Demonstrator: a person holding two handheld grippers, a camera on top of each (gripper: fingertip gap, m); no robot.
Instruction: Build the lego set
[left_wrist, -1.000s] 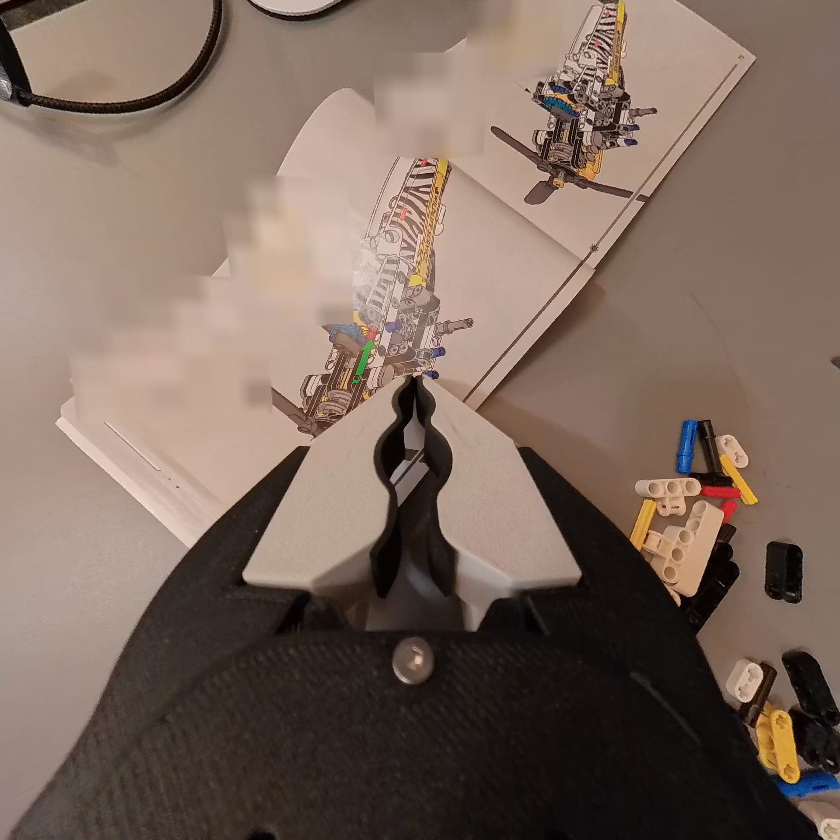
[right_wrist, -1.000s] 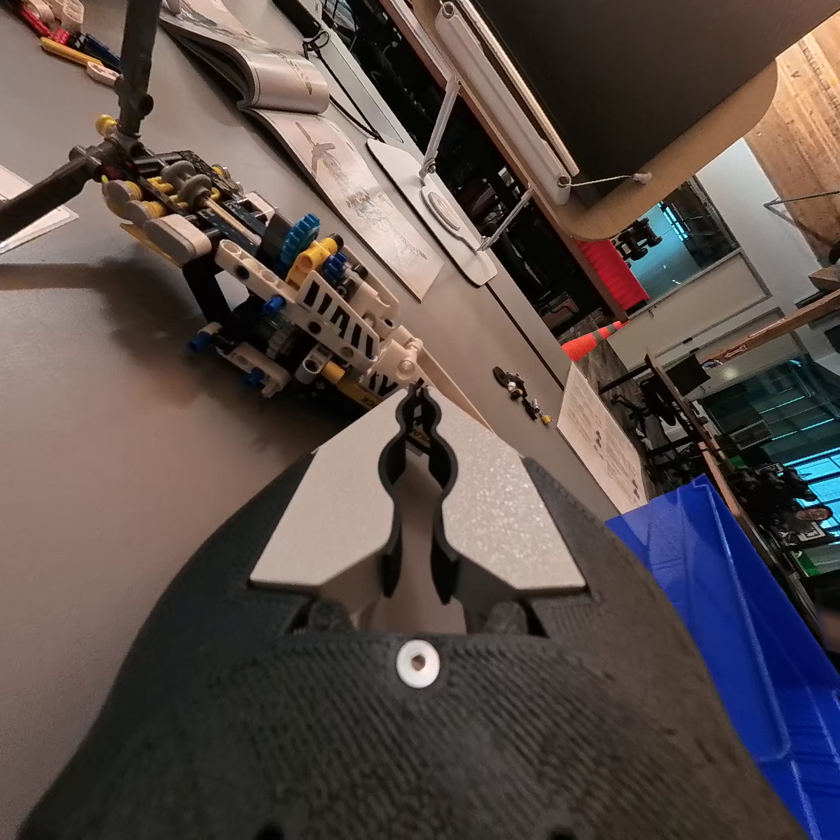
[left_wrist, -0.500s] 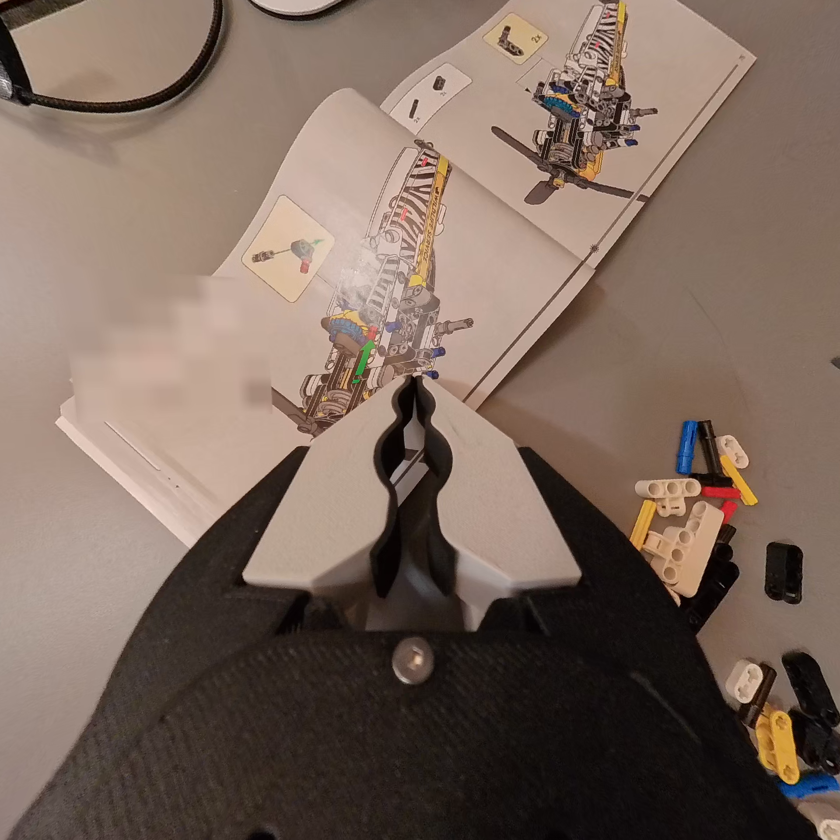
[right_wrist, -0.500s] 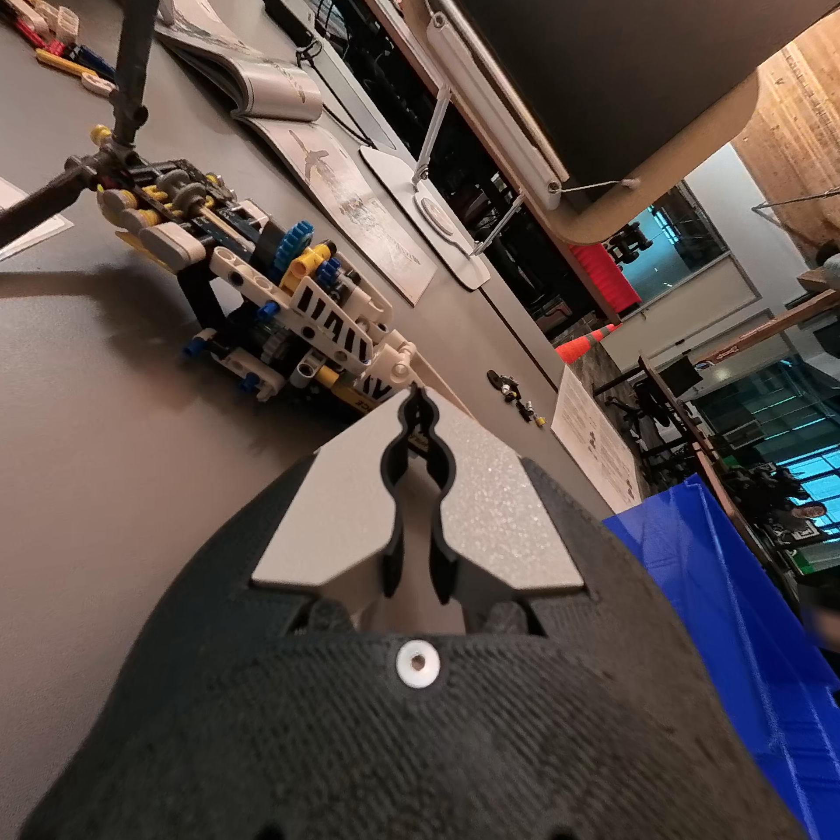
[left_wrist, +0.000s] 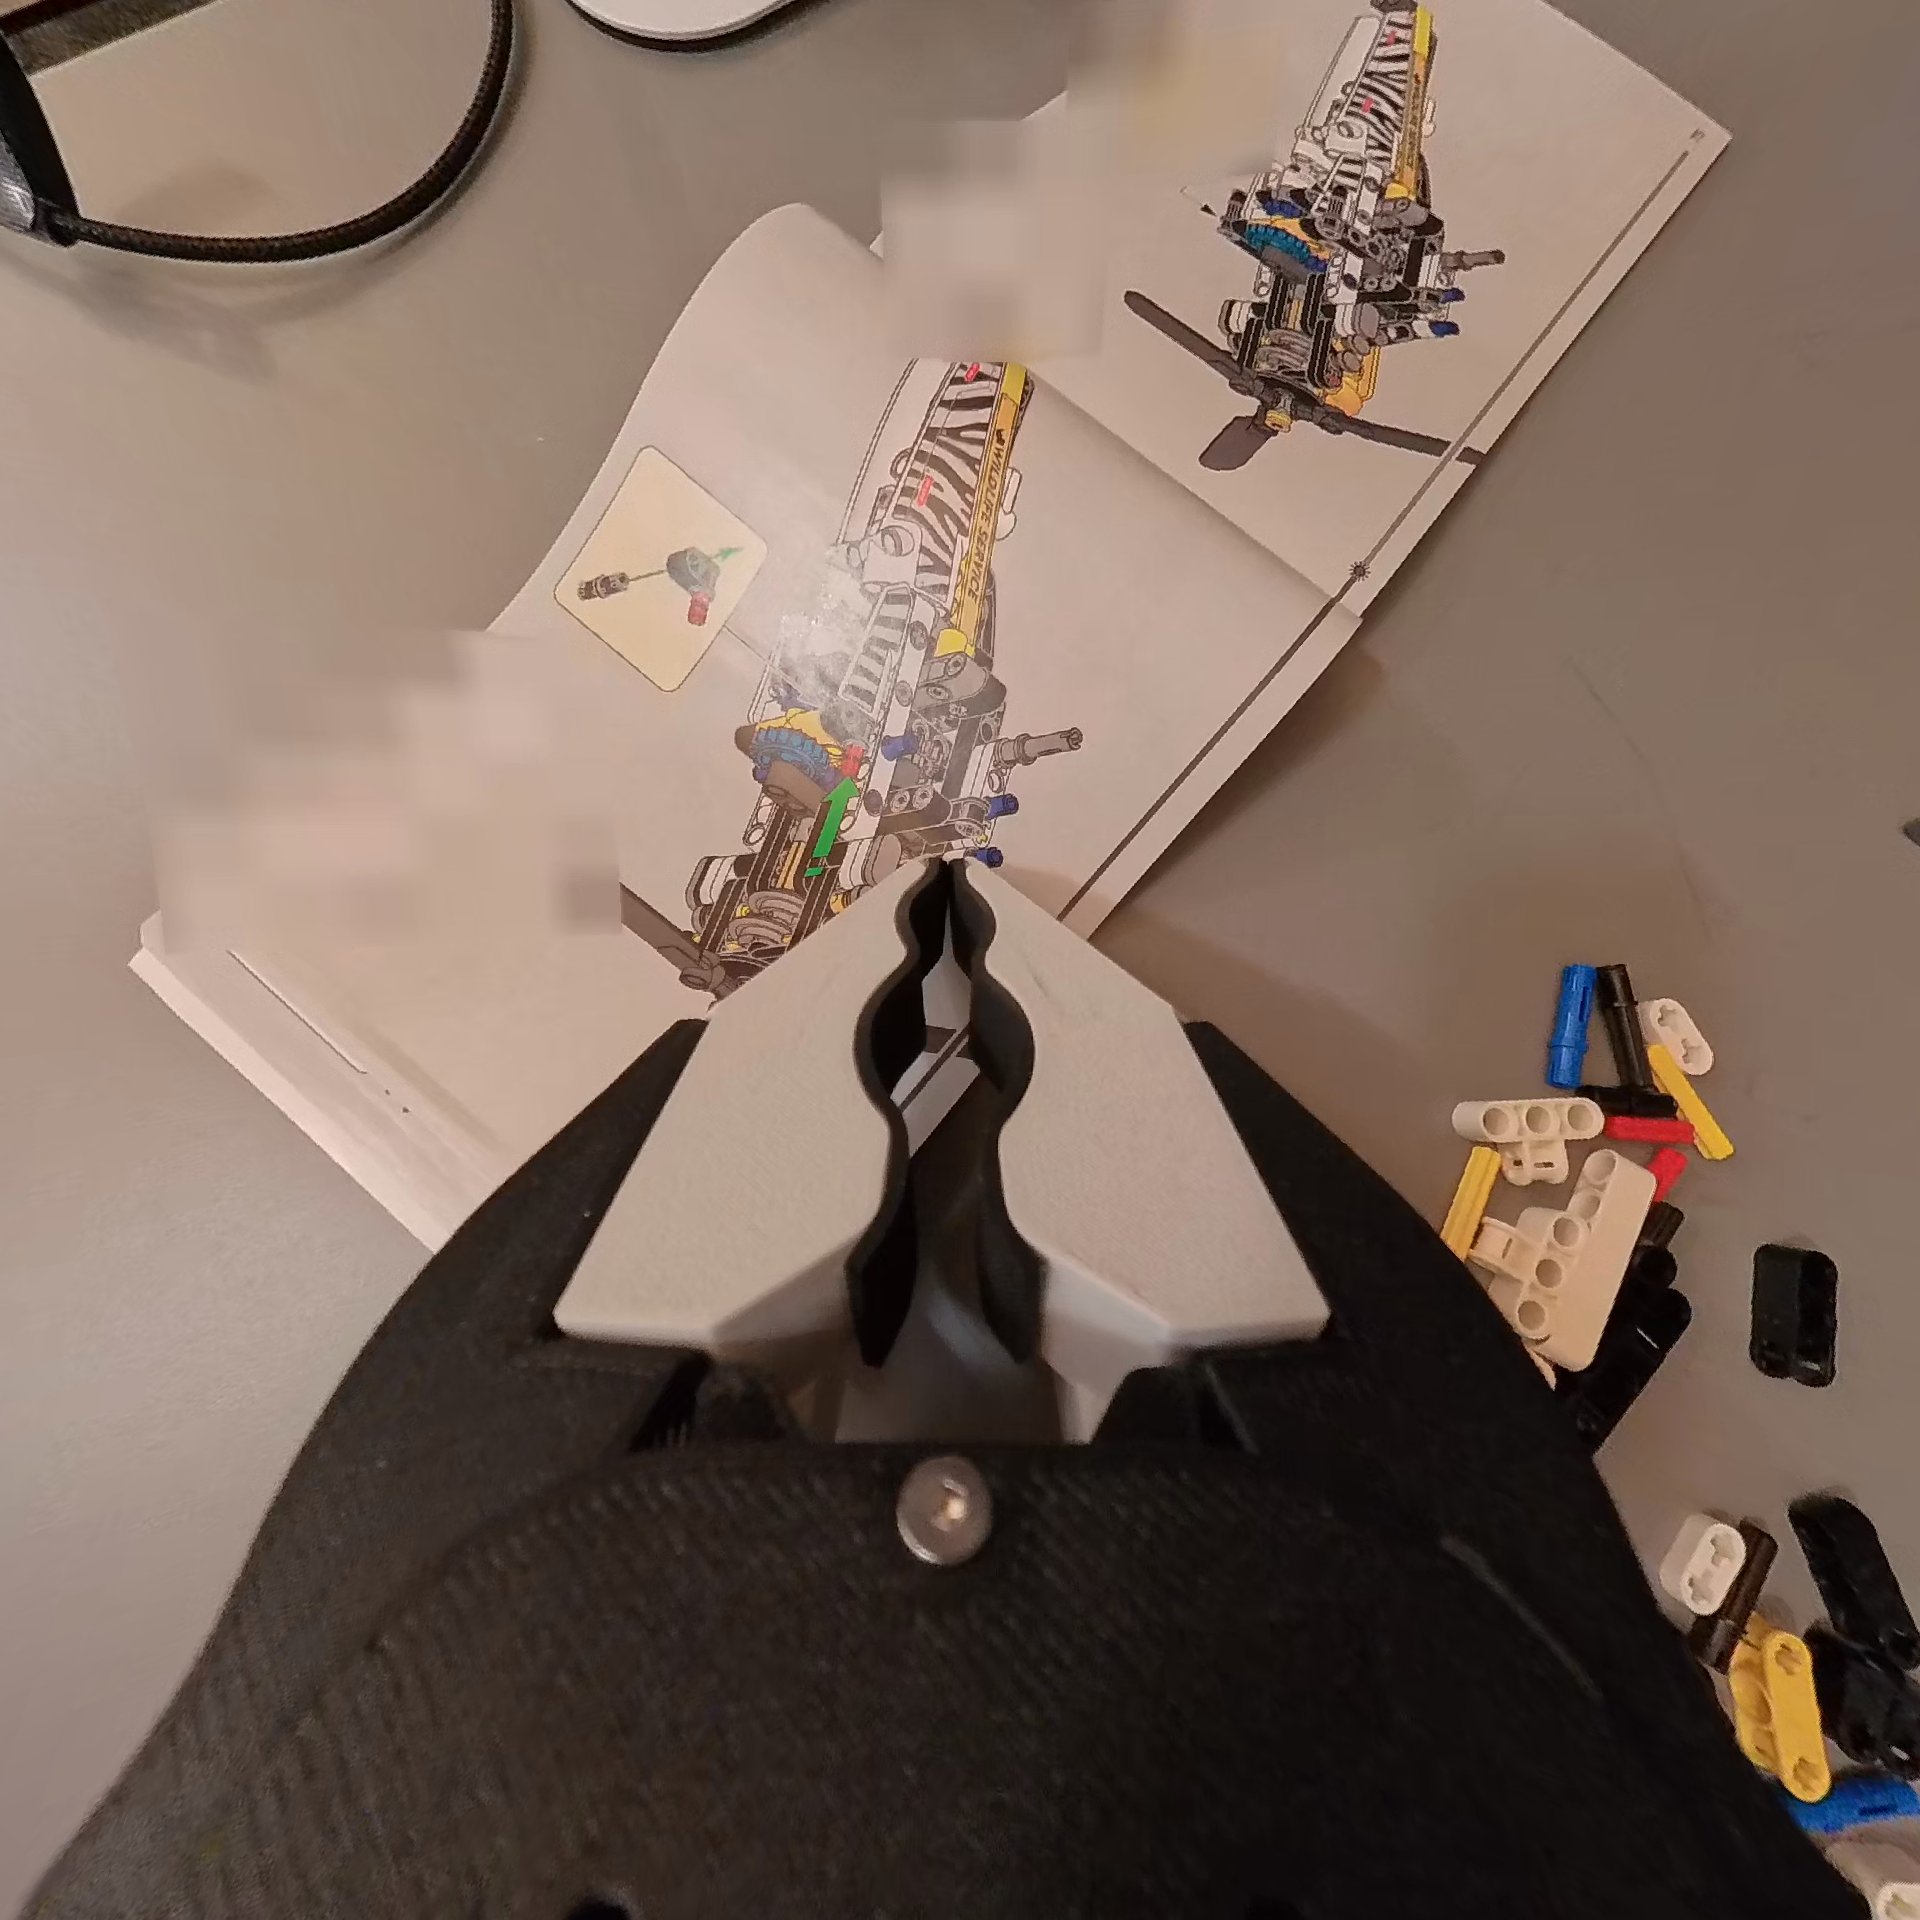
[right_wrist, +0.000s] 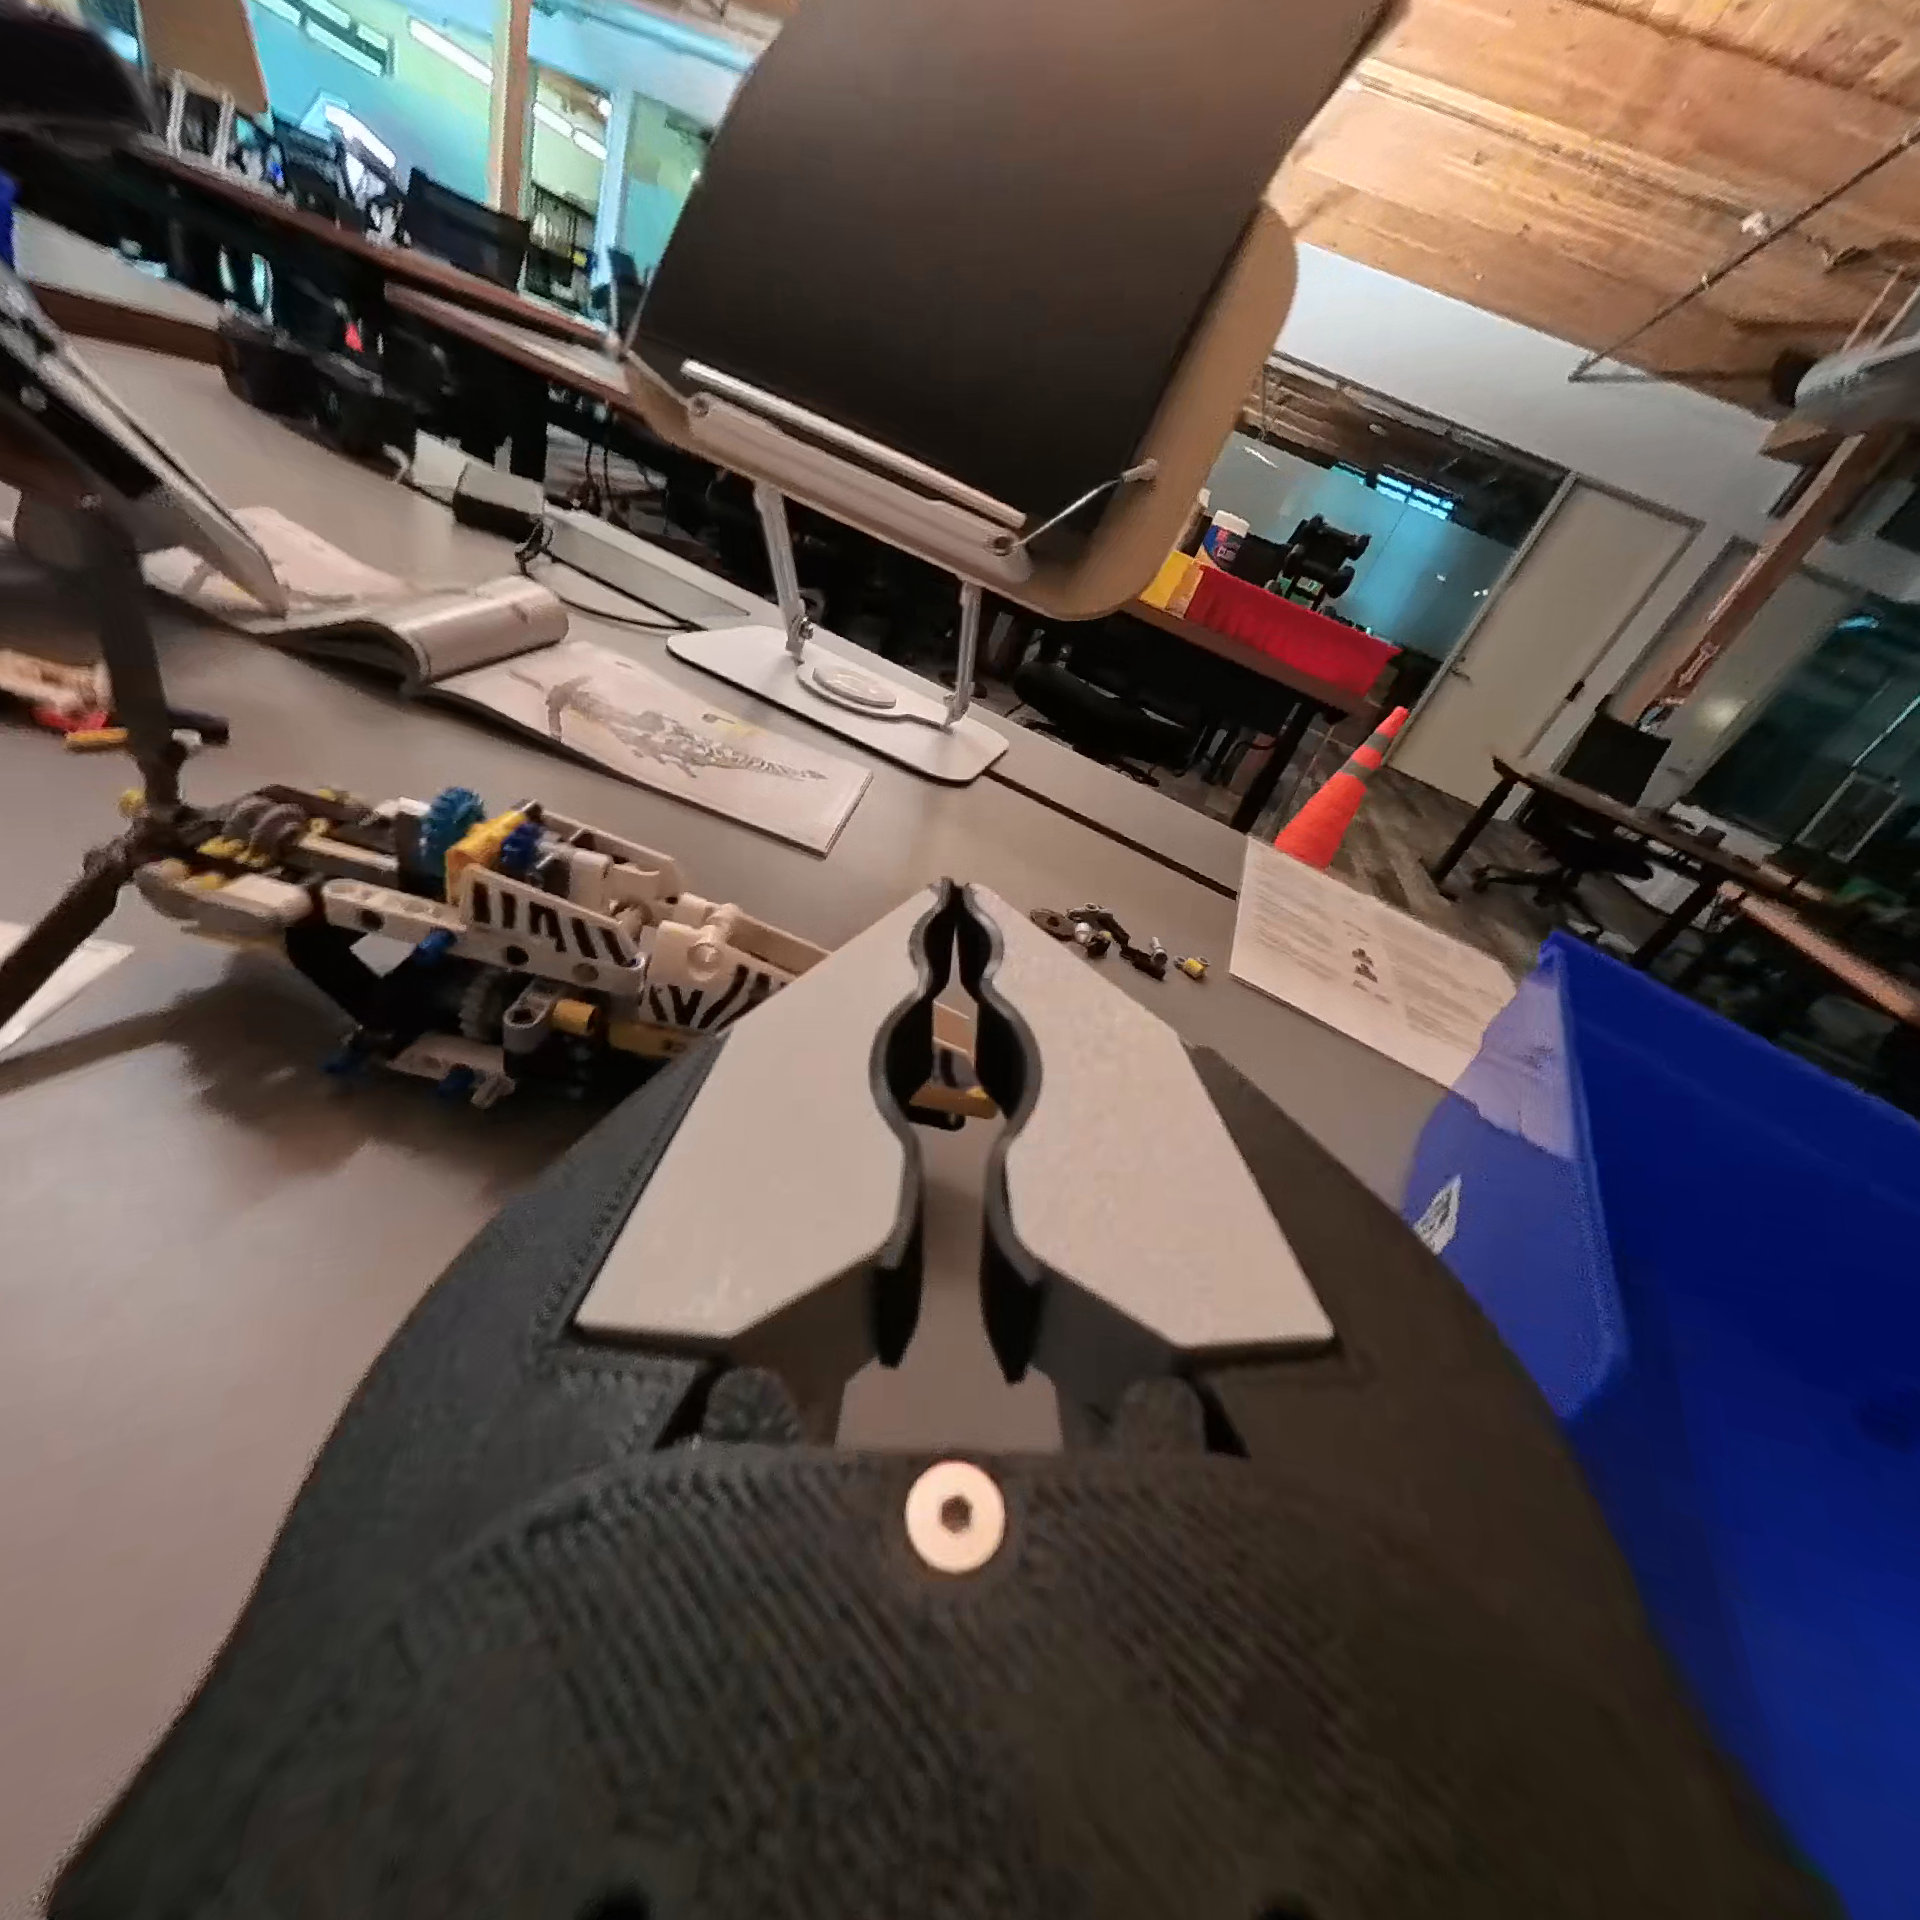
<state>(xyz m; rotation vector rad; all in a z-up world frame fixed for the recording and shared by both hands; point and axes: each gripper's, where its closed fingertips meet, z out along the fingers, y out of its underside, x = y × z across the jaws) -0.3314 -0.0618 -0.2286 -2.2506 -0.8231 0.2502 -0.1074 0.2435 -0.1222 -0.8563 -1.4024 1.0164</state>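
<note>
In the left wrist view my left gripper (left_wrist: 948, 871) is shut and empty, hovering over the open instruction booklet (left_wrist: 935, 582) on the grey table. A pile of loose lego pieces (left_wrist: 1579, 1174) lies to its right. In the right wrist view my right gripper (right_wrist: 956, 894) is shut and empty, low over the table, just right of the partly built zebra-striped lego model (right_wrist: 499, 935) with its black propeller blades (right_wrist: 125, 665). The booklet also shows in the right wrist view (right_wrist: 665, 727) behind the model.
A black cable (left_wrist: 312, 229) loops at the far left. More loose pieces (left_wrist: 1808, 1652) lie at the near right. A blue bin (right_wrist: 1714, 1299) stands right of my right gripper. A monitor on a stand (right_wrist: 862, 707), a white sheet (right_wrist: 1361, 966) and small parts (right_wrist: 1122, 935) lie beyond.
My right gripper has rolled upright, so the table now looks level, and sits lower beside the model. My left gripper has stayed still over the booklet.
</note>
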